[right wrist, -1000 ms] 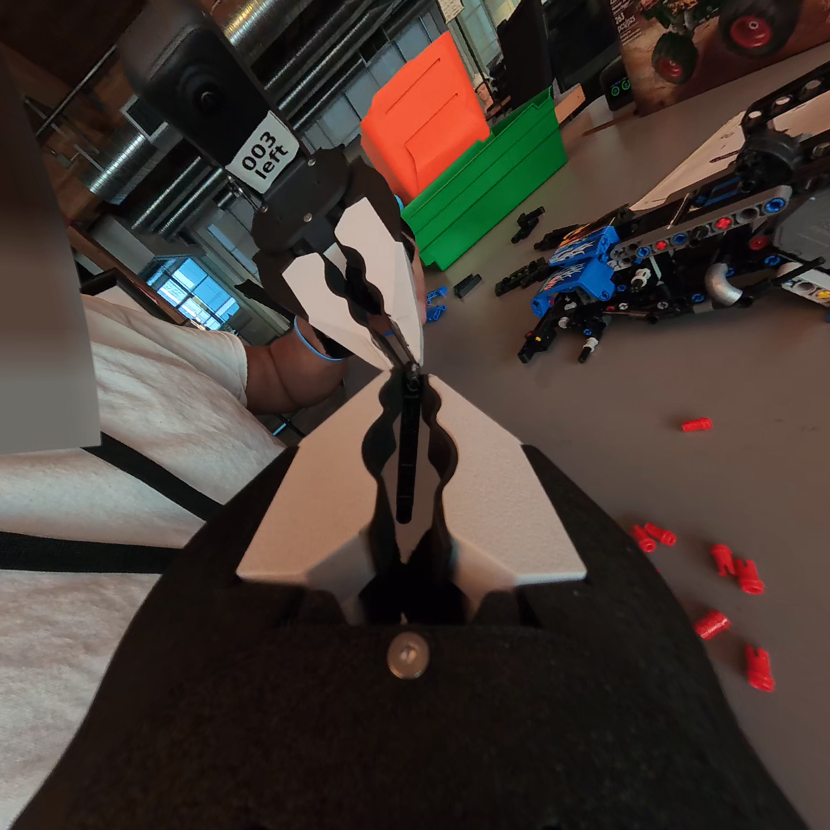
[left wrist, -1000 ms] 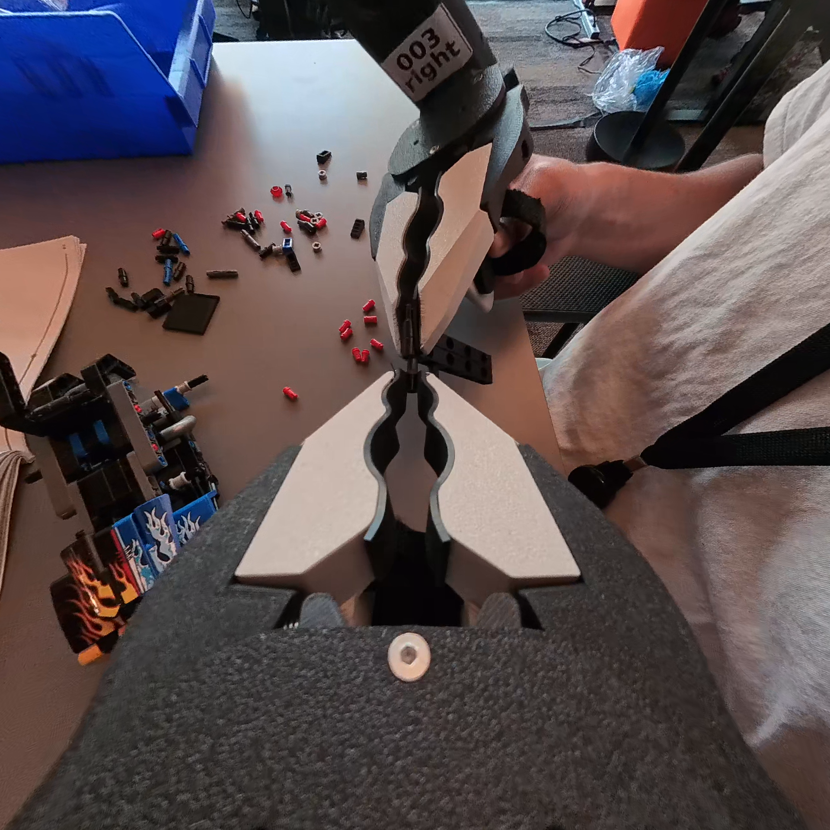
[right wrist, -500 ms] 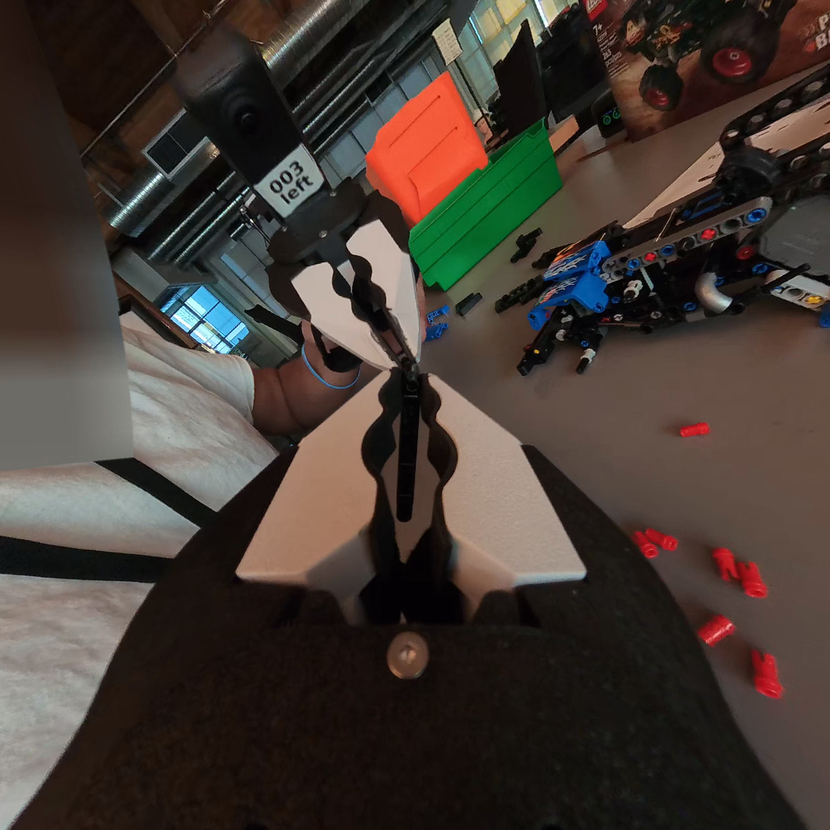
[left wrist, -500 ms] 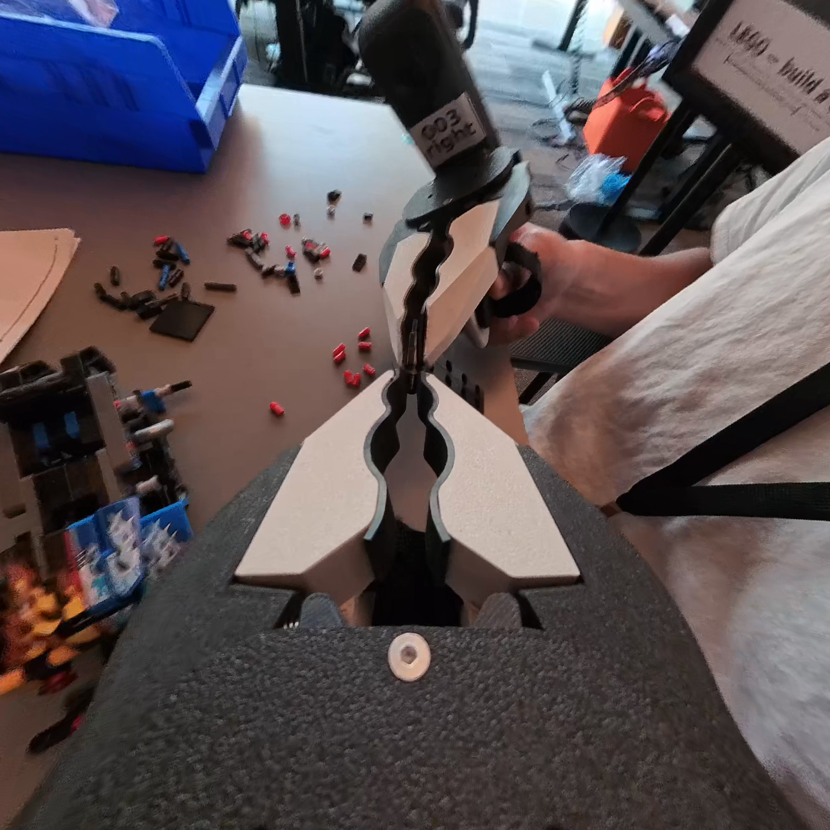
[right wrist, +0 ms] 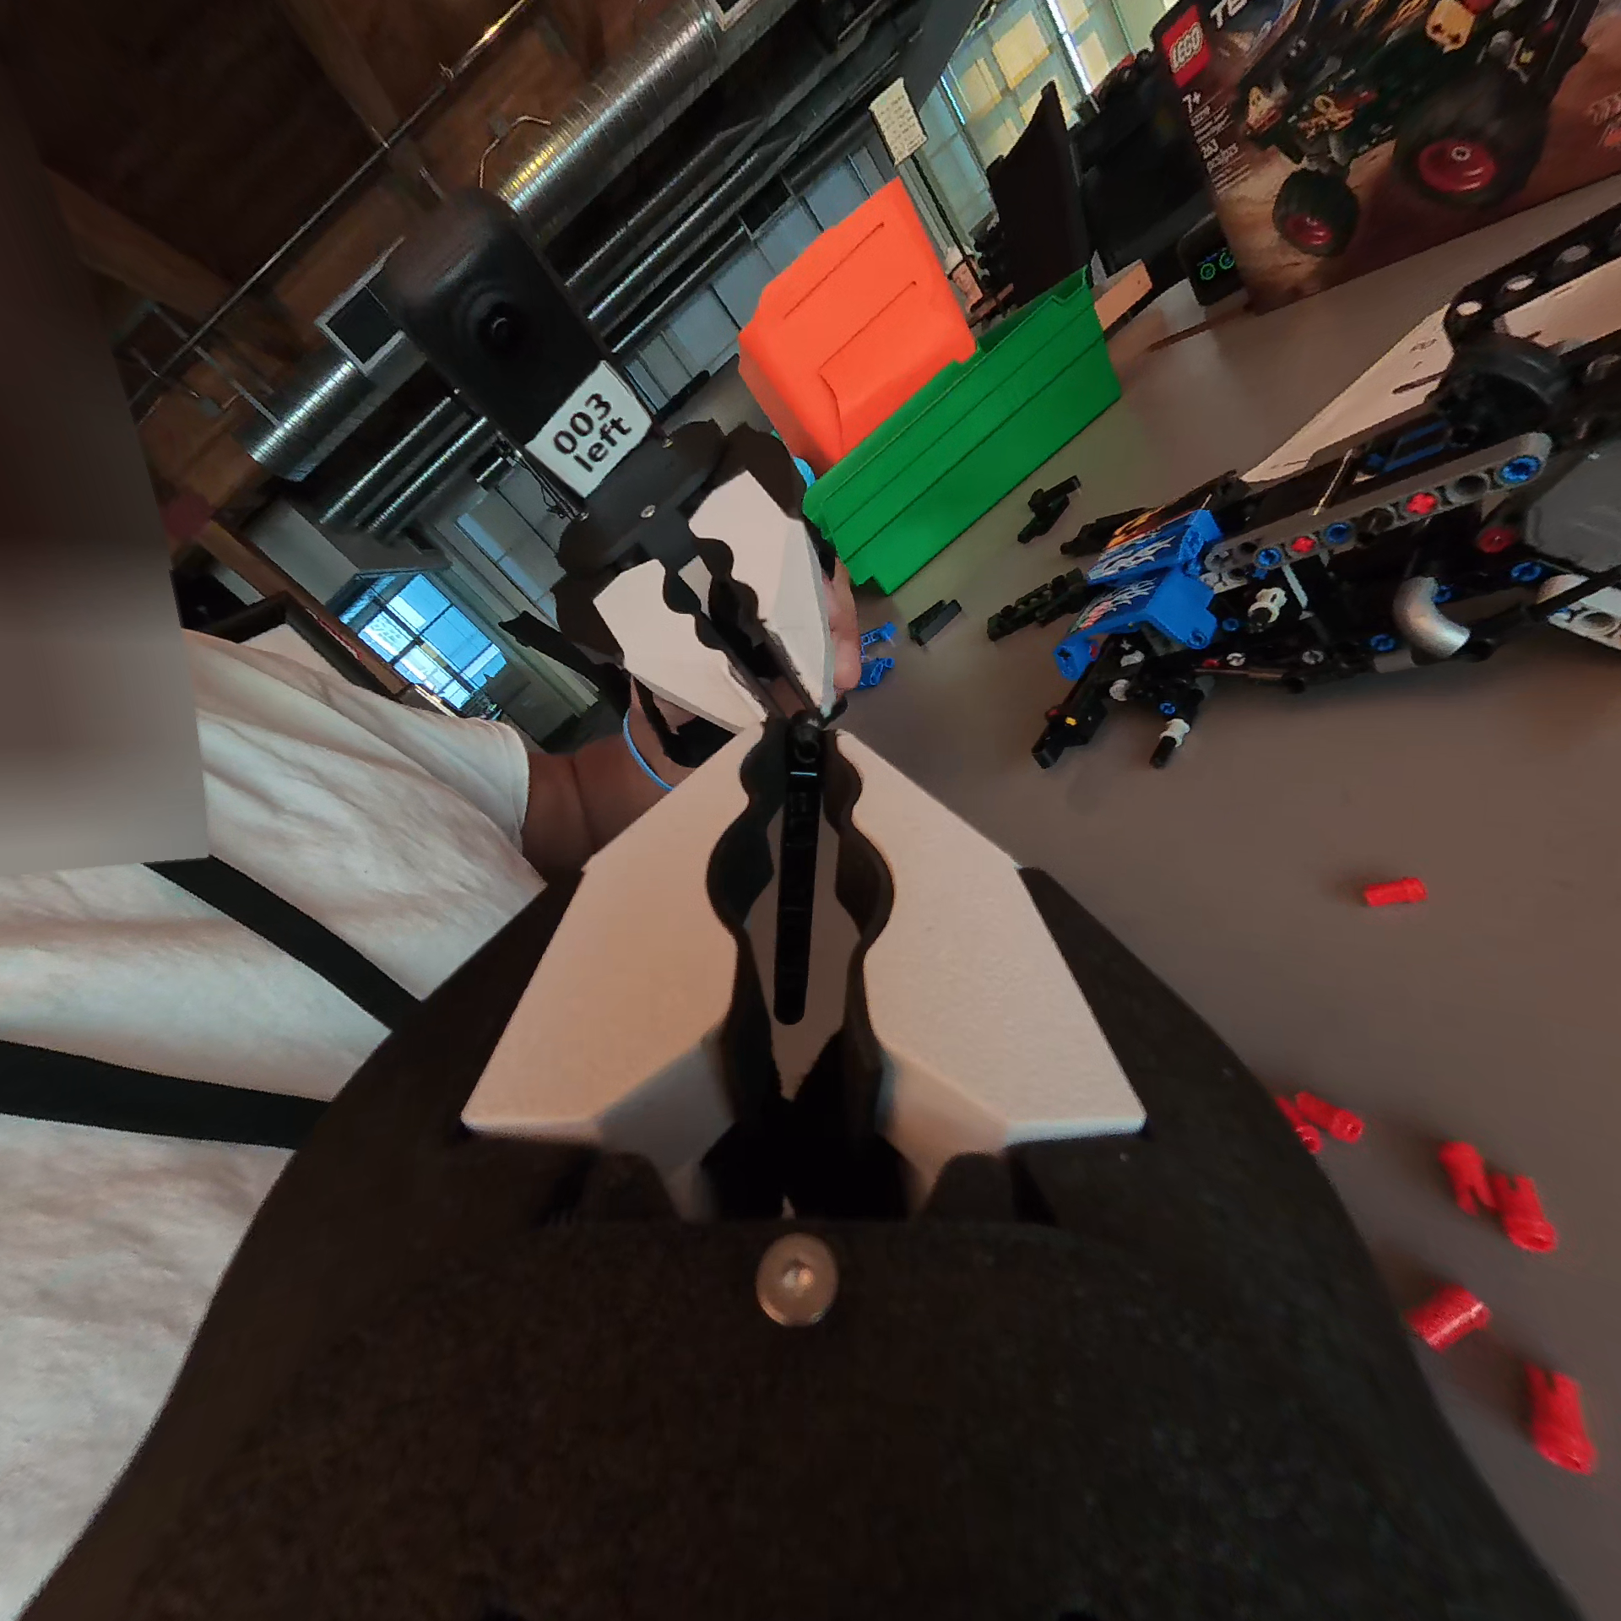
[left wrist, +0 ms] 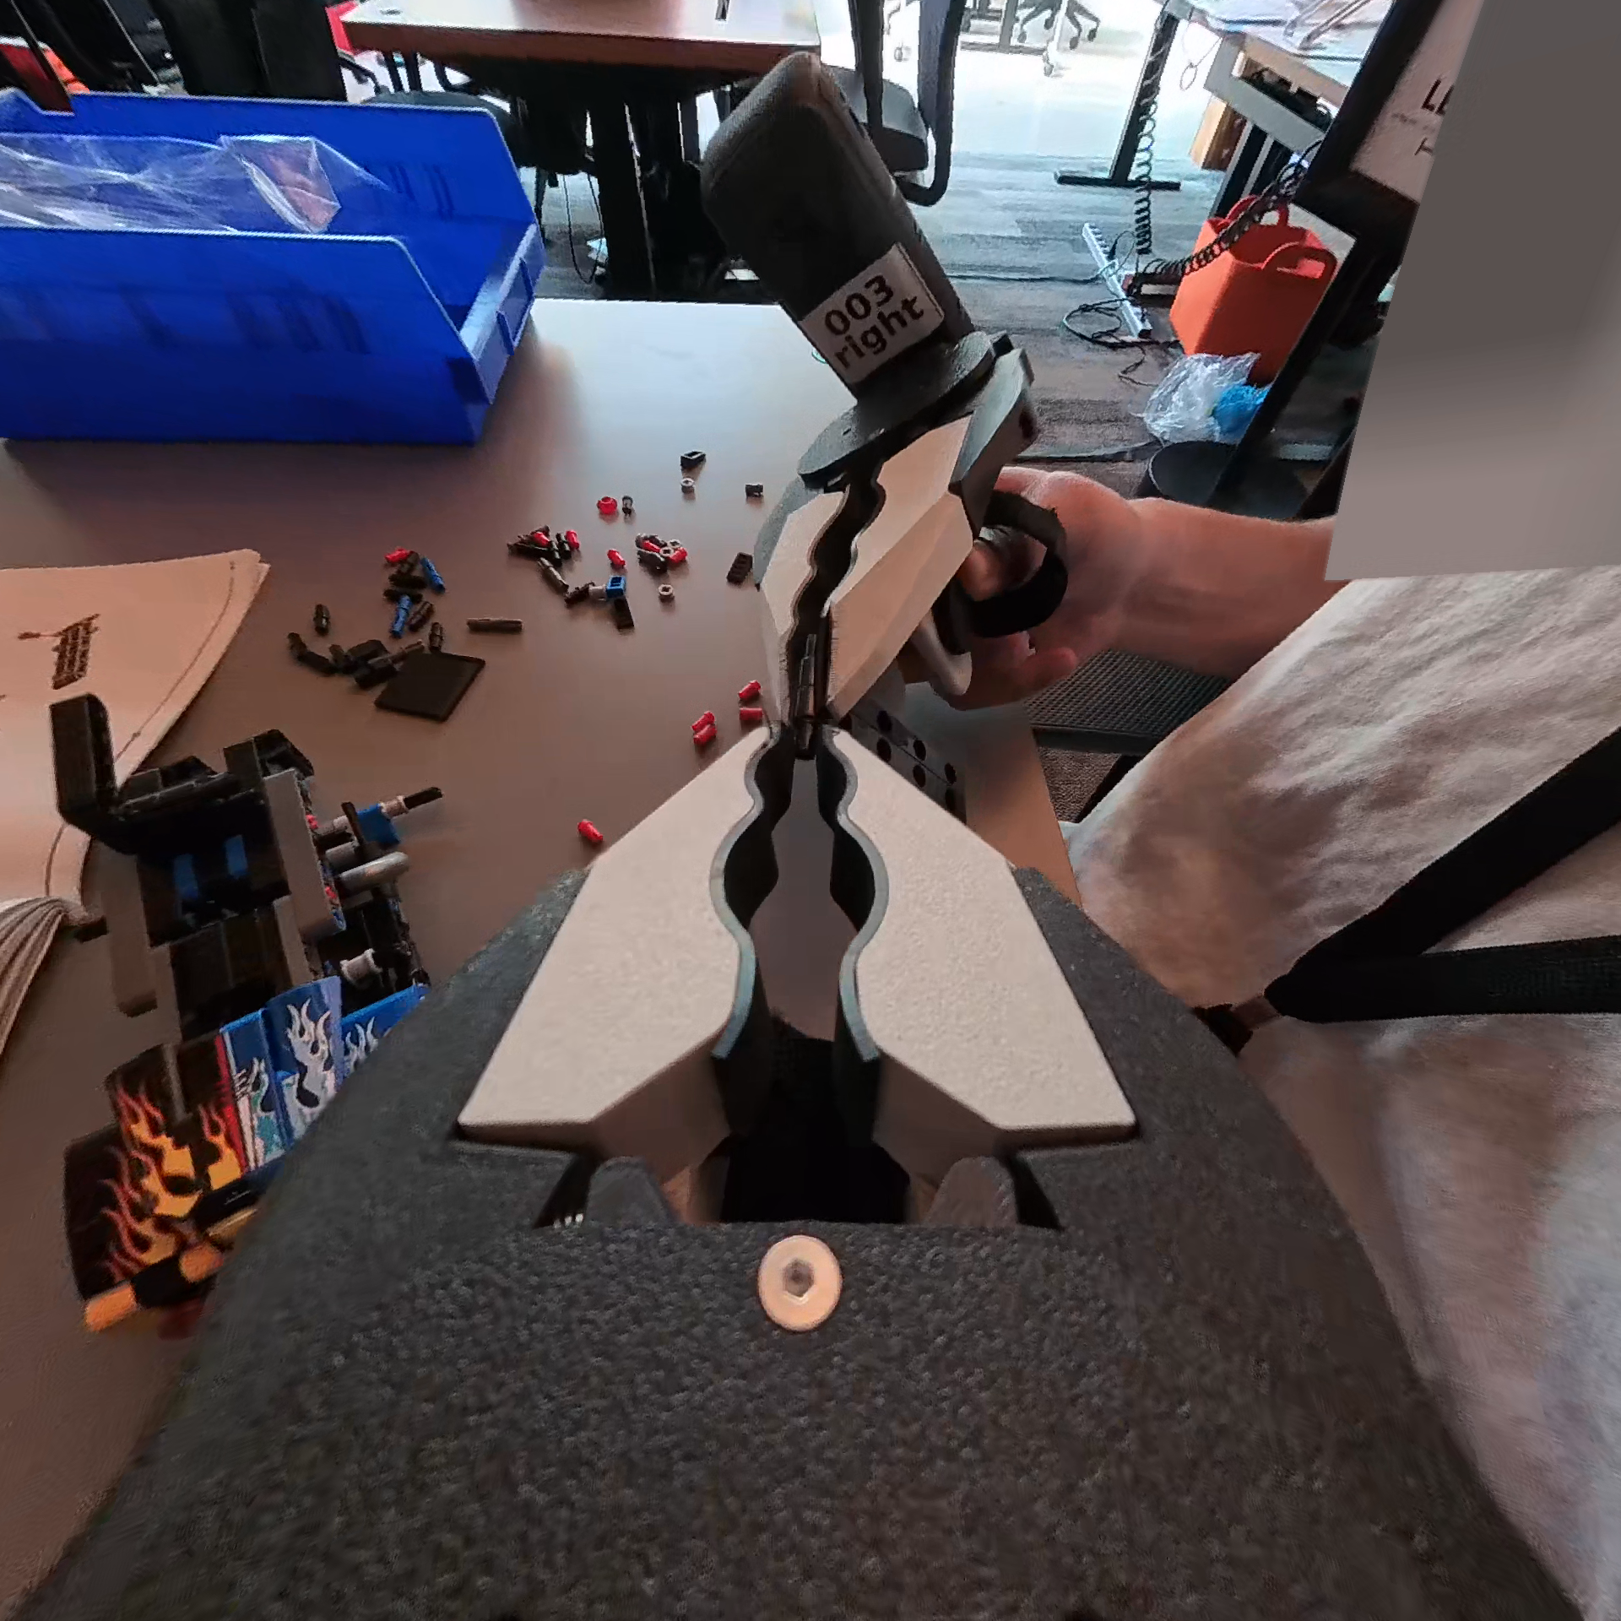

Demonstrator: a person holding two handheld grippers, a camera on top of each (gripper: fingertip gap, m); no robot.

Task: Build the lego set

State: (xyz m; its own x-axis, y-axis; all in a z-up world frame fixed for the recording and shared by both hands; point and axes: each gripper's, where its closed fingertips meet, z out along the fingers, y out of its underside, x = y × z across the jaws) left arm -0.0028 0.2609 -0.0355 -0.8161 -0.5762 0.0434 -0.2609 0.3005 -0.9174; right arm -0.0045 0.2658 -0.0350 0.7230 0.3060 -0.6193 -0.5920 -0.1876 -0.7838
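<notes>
My right gripper [right wrist: 803,732] is shut on a flat black piece with holes [right wrist: 794,877], seen edge-on between its fingers. In the left wrist view the right gripper [left wrist: 807,702] comes down from above, and the black piece [left wrist: 908,759] sticks out behind my left finger. My left gripper [left wrist: 803,741] is shut, and its tips pinch a small dark pin pressed against the end of the black piece. In the right wrist view the left gripper [right wrist: 811,702] meets mine tip to tip. Both are held above the table's near edge, in front of the person's body.
A partly built truck model [left wrist: 219,921] with flame panels lies at the left; it also shows in the right wrist view [right wrist: 1316,561]. Loose red pins [left wrist: 724,715] and black parts [left wrist: 421,631] lie scattered. Also present: a blue bin [left wrist: 263,289], a booklet [left wrist: 114,649], a green bin [right wrist: 965,439], the set's box [right wrist: 1403,132]. Left and right tips are no more than a few centimetres apart. From either gripper's tips it is about 15 centimetres to the partly built truck model [left wrist: 219,921]. It is also in sight in the right wrist view [right wrist: 1332,474].
Both grippers stay shut and tip to tip. They have lifted and tilted up together, so more of the room shows. The black piece has turned under my left finger.
</notes>
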